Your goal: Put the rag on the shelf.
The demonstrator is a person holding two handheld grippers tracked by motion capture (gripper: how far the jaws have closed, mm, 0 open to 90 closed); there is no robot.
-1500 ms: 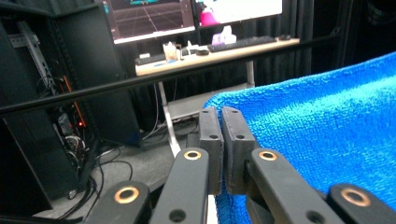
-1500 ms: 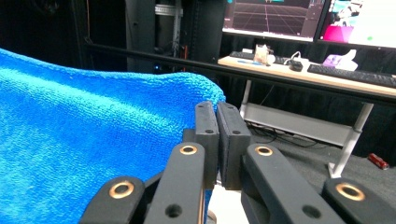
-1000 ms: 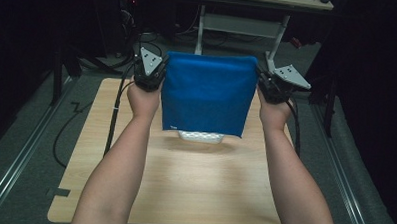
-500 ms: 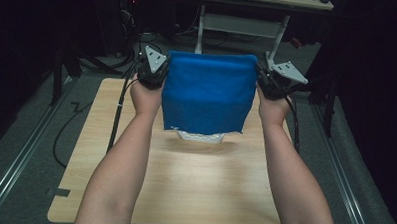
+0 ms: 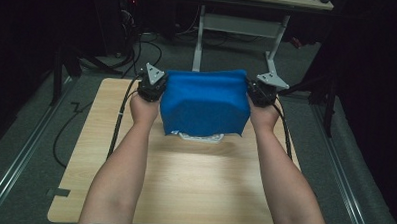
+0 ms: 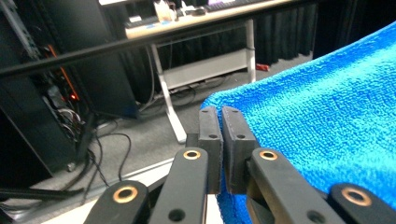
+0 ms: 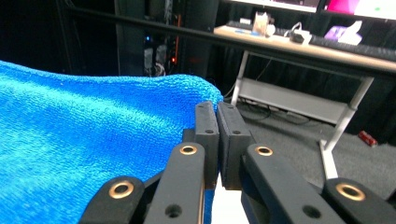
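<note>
Gripping a blue towel [image 5: 205, 104] by two corners, my left gripper [image 5: 152, 86] and right gripper [image 5: 259, 92] stretched it above the table [image 5: 183, 191], laying-down not yet done.

Plain blue towel [image 5: 205, 103], light wood-grain table [image 5: 183, 191].

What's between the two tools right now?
In the high view, the blue towel spans the whole stretch from the left tool to the right tool, each clamped on a top corner. A white object peeks out under its hanging edge.
</note>
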